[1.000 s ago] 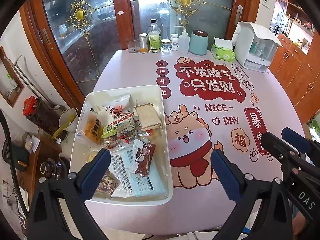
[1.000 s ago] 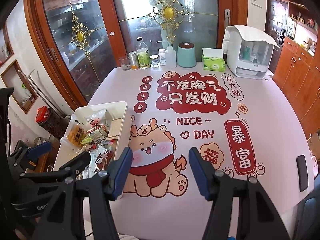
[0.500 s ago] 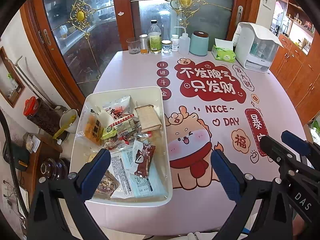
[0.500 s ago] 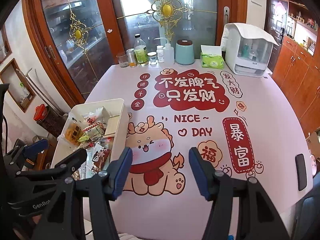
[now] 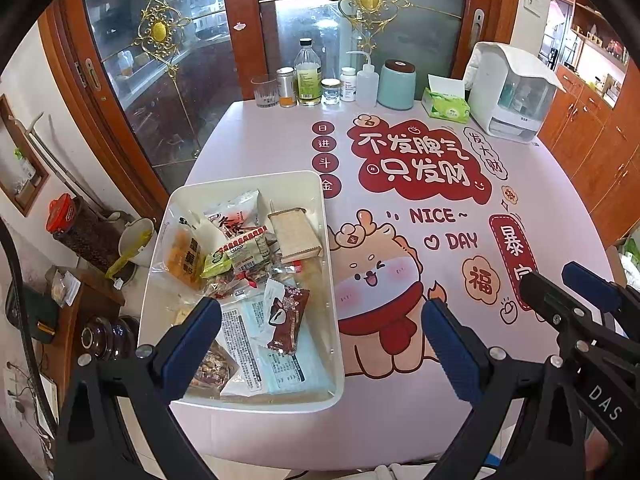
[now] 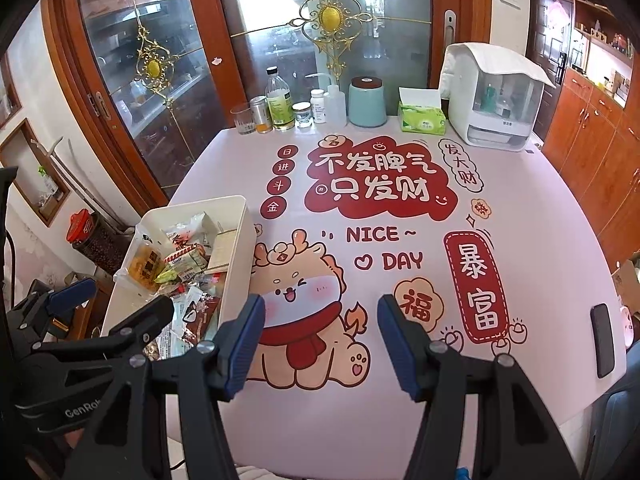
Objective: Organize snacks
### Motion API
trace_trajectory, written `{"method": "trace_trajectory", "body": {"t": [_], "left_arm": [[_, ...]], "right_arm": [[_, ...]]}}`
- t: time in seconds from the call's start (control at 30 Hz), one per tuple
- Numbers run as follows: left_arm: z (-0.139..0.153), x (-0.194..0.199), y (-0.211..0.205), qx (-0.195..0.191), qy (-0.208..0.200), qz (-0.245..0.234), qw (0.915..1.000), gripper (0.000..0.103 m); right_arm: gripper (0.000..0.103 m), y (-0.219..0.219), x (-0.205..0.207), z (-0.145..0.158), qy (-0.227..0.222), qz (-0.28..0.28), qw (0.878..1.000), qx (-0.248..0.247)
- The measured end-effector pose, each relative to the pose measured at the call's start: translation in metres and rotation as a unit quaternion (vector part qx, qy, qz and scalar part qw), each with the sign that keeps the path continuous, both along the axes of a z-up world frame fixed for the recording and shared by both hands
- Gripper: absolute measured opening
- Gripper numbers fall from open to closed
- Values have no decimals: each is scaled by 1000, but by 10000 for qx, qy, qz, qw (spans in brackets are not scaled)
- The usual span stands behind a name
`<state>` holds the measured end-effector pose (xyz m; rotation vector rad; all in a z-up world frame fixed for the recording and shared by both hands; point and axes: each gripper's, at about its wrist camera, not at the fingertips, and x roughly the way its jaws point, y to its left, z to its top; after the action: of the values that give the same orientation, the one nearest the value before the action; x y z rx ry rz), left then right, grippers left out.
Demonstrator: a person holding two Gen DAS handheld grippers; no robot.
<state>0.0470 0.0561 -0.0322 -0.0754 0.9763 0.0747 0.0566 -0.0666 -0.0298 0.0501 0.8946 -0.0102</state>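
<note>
Under the spread left gripper (image 5: 322,338) sits the snack tray (image 5: 248,179); right gripper (image 6: 320,340) spread beside it

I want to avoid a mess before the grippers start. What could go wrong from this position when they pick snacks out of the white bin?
1. The snacks lie piled and overlapping in the white bin; the open left gripper might pinch two packets together, for example the brown packet with the blue-and-white packet under it.
2. The bin sits near the table's left edge, so a sideways push could slide it off.
</note>
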Motion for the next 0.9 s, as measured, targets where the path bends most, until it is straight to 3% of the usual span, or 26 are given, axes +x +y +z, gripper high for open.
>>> {"method": "trace_trajectory", "body": {"t": [0.9], "left_arm": [[0, 0, -1, 3, 2, -3, 10000, 100]], "right_arm": [[59, 0, -4, -2, 2, -31, 10000, -23]]}}
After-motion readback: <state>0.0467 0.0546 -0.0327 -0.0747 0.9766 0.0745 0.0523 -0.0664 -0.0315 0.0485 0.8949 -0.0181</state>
